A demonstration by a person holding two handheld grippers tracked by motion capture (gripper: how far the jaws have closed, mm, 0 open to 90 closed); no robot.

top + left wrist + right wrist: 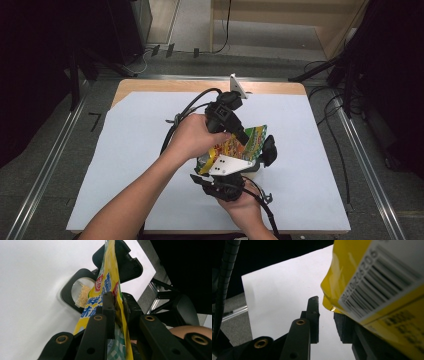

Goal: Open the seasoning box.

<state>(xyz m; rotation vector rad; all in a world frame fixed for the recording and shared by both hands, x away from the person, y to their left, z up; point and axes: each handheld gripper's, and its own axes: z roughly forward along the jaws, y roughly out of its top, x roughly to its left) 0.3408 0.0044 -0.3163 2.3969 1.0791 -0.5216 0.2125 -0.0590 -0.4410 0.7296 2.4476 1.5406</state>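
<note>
A: Pinching the yellow packet (110,270) flat in the left tool (117,298) — clamped right on the foil, far end held up over the open black container (80,293) on the white table (30,290). Pouring posture, right?

B: Yep, reads like a pour. Some pale crumbly stuff sitting inside the container, lid (127,262) flipped back out of the way. Held above the opening rather than resting on it, far as can be told.

A: And the right tool (327,312)?

B: Not gripping anything. Narrow bare gap between the jaws, with the packet's back passing just over one jaw tip. Probably parked low next to the container to steady things or catch the packet's bottom edge. Only a guess though.

A: Any luck reading the print?

B: Big blue Chinese characters down the yellow front, plus a small red badge with white lettering — too steeply angled to make out properly. Barcode (377,280) on a white patch on the back, digits too smeared to trust. Also a green-and-white checked band near the gripped end.
</note>
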